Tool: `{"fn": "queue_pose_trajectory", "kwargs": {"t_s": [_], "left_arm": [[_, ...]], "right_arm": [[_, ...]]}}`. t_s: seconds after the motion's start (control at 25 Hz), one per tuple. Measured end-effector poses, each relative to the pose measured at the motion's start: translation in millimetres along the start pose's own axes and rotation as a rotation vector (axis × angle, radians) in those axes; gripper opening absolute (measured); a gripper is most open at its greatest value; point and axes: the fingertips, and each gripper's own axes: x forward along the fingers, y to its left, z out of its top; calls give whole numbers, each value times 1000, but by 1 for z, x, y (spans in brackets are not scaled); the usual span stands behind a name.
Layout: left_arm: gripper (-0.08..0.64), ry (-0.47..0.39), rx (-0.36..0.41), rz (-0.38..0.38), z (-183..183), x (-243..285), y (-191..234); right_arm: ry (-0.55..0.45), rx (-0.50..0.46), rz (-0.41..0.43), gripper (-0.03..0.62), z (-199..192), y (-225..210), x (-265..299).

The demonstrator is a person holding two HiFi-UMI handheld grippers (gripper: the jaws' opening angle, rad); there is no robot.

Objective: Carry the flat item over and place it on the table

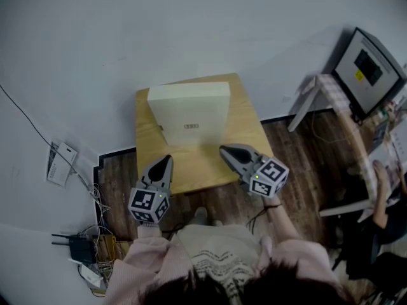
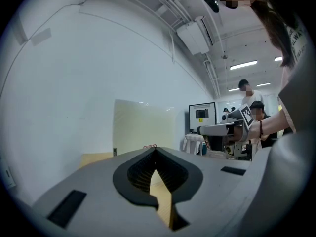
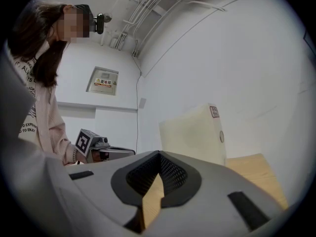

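The wooden desk is seen directly ahead of both sets of jaws, with its near edge just below their tips. The flat item, a cream box, is already on that desk. It is stood upright on one edge at the far side, straight ahead of the jaws and well beyond their tips, with bare desk top between. Whether it is leaned against the wall behind it cannot be told. The left gripper is held with its jaws fully closed on nothing, and only desk top is glimpsed through the slit beneath them. The right gripper is likewise closed and empty. It is set near the left one, and both are pointed roughly level at the box. Neither is in contact with the item. The carrying and setting-down are therefore judged done, since the item is borne by the desk alone. If a flat rest is meant, the box would have to be tipped onto its broad face; otherwise nothing is seen to remain.
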Motion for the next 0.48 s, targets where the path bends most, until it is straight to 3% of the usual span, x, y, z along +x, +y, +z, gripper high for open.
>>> {"fn": "queue_pose_trajectory", "kwargs": {"t_s": [0.48], "left_arm": [[-8, -7, 6, -13, 4, 2, -9]], "right_arm": [[-14, -15, -5, -12, 6, 0, -8]]}}
